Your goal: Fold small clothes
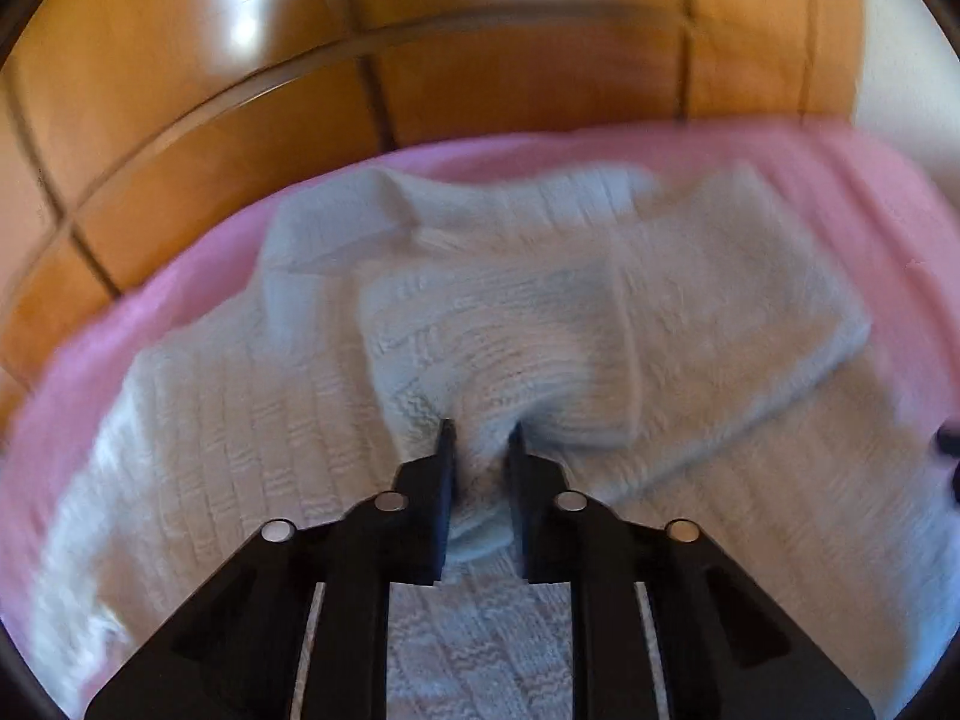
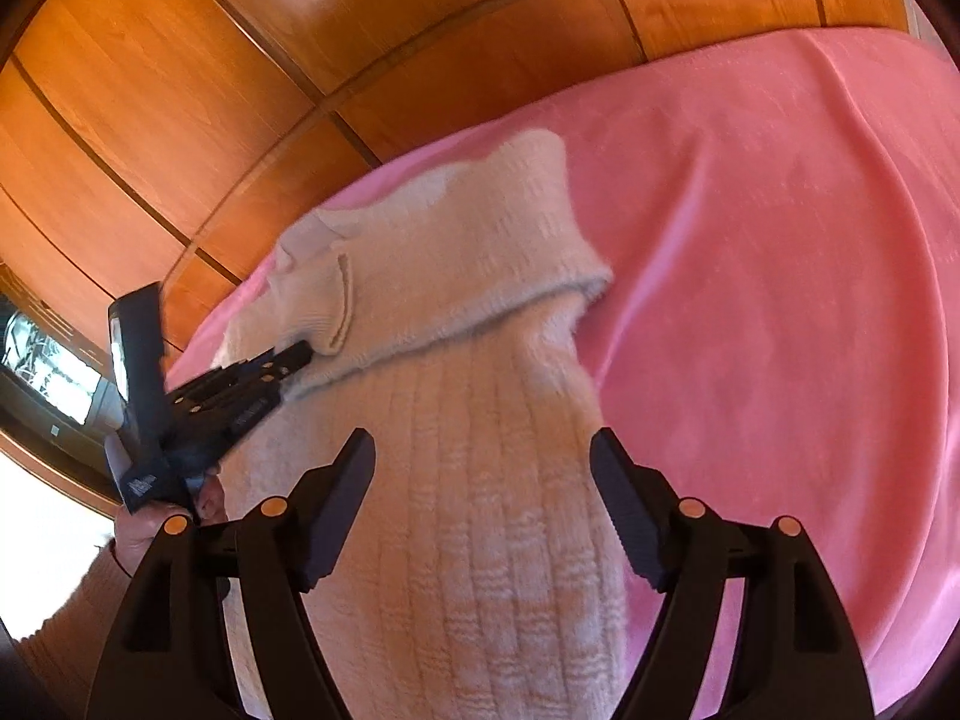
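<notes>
A small white knitted sweater [image 1: 540, 324] lies on a pink blanket [image 1: 180, 300]. My left gripper [image 1: 480, 438] is shut on a fold of the sweater's knit, which bunches between its fingers. The held part is folded over the sweater's body. In the right wrist view the sweater [image 2: 456, 480] stretches away from me, its top part folded across. The left gripper [image 2: 300, 354] shows there at the left edge of the sweater, pinching the folded part. My right gripper [image 2: 483, 450] is open and empty, hovering over the sweater's ribbed body.
The pink blanket [image 2: 780, 300] covers a bed, with a broad bare stretch to the right of the sweater. Glossy wooden wardrobe panels [image 2: 240, 90] stand behind the bed. A person's hand [image 2: 162, 516] holds the left gripper at the lower left.
</notes>
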`<state>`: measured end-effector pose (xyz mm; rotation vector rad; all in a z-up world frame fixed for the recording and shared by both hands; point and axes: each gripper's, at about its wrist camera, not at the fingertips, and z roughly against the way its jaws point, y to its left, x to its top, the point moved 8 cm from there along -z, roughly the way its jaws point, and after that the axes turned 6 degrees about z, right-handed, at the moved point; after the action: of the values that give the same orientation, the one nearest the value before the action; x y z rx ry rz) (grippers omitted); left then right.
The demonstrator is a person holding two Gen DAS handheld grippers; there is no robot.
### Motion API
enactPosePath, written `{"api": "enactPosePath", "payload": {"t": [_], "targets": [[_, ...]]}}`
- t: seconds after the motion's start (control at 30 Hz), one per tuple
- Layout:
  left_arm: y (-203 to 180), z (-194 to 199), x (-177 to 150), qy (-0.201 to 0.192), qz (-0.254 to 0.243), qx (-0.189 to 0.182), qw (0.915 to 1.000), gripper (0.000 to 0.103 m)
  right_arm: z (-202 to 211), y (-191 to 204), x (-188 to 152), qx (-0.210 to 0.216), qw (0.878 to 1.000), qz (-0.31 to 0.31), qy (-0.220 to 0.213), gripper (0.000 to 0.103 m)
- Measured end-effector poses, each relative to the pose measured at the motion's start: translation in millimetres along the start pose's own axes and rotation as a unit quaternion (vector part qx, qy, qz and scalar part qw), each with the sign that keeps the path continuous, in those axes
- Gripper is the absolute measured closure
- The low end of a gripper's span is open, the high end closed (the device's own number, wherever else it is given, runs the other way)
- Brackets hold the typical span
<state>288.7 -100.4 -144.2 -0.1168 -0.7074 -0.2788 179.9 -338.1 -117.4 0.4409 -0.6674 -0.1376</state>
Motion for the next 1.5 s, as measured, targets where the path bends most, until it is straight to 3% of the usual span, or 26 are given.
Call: {"api": "enactPosePath", "payload": {"t": [0.07, 0.13, 0.17, 0.23, 0.37, 0.47, 0.57, 0.67, 0.73, 0.83, 0.97, 1.0, 1.1, 1.23, 1.33, 1.37, 1.4, 1.43, 1.47, 1.5], "targets": [[30, 15, 8, -0.008, 0.086, -0.035, 0.9957, 0.091, -1, 7, 9, 0.006, 1.000, 0.015, -0.009, 0.029], [59, 29, 10, -0.014, 0.170, -0.086, 0.9817, 0.091, -9, 17, 22, 0.009, 0.999, 0.030, -0.015, 0.029], [80, 35, 9, -0.014, 0.216, -0.111, 0.9700, 0.091, -17, 24, 30, 0.010, 0.999, 0.040, -0.017, 0.029], [101, 35, 7, -0.010, 0.260, -0.135, 0.9561, 0.091, -33, 34, 44, 0.005, 0.998, 0.056, -0.019, 0.029], [145, 18, -17, 0.018, 0.333, -0.125, 0.9343, 0.089, -75, 41, 57, -0.028, 0.996, 0.079, 0.006, 0.031], [175, 9, -45, 0.041, 0.394, -0.110, 0.9113, 0.049, -109, 39, 47, -0.066, 0.993, 0.093, 0.044, 0.031], [208, 20, -61, 0.024, 0.440, -0.105, 0.8916, 0.048, -115, 43, 43, -0.096, 0.987, 0.121, 0.032, 0.027], [242, 46, -76, 0.003, 0.452, -0.081, 0.8882, 0.058, -117, 42, 40, -0.113, 0.983, 0.141, 0.021, 0.021], [265, 71, -88, -0.020, 0.461, -0.072, 0.8843, 0.058, -120, 46, 37, -0.120, 0.980, 0.157, 0.015, 0.014], [315, 112, -119, -0.051, 0.492, -0.015, 0.8690, 0.058, -123, 48, 34, -0.137, 0.975, 0.171, 0.021, 0.010], [374, 161, -184, -0.073, 0.560, 0.031, 0.8244, 0.058, -129, 52, 34, -0.131, 0.975, 0.175, 0.029, 0.002], [390, 173, -205, -0.077, 0.585, 0.039, 0.8062, 0.058, -130, 51, 34, -0.133, 0.975, 0.177, 0.028, 0.002], [417, 191, -243, -0.085, 0.632, 0.053, 0.7683, 0.058, -130, 51, 34, -0.136, 0.974, 0.180, 0.021, 0.002], [446, 200, -277, -0.102, 0.697, 0.049, 0.7081, 0.058, -131, 54, 31, -0.144, 0.972, 0.186, 0.017, 0.002], [465, 198, -286, -0.113, 0.717, 0.052, 0.6855, 0.058, -130, 54, 32, -0.147, 0.971, 0.186, 0.015, 0.002], [470, 196, -287, -0.118, 0.722, 0.053, 0.6800, 0.058, -130, 55, 32, -0.149, 0.971, 0.187, 0.014, 0.002], [476, 196, -284, -0.123, 0.720, 0.060, 0.6801, 0.059, -132, 57, 31, -0.150, 0.971, 0.188, 0.014, 0.002], [480, 196, -279, -0.122, 0.713, 0.067, 0.6867, 0.067, -132, 57, 30, -0.151, 0.970, 0.188, 0.013, 0.002], [481, 194, -273, -0.118, 0.703, 0.074, 0.6974, 0.091, -132, 57, 31, -0.152, 0.970, 0.188, 0.013, 0.002], [484, 196, -268, -0.113, 0.692, 0.079, 0.7086, 0.096, -132, 56, 31, -0.152, 0.970, 0.188, 0.013, 0.002]]}}
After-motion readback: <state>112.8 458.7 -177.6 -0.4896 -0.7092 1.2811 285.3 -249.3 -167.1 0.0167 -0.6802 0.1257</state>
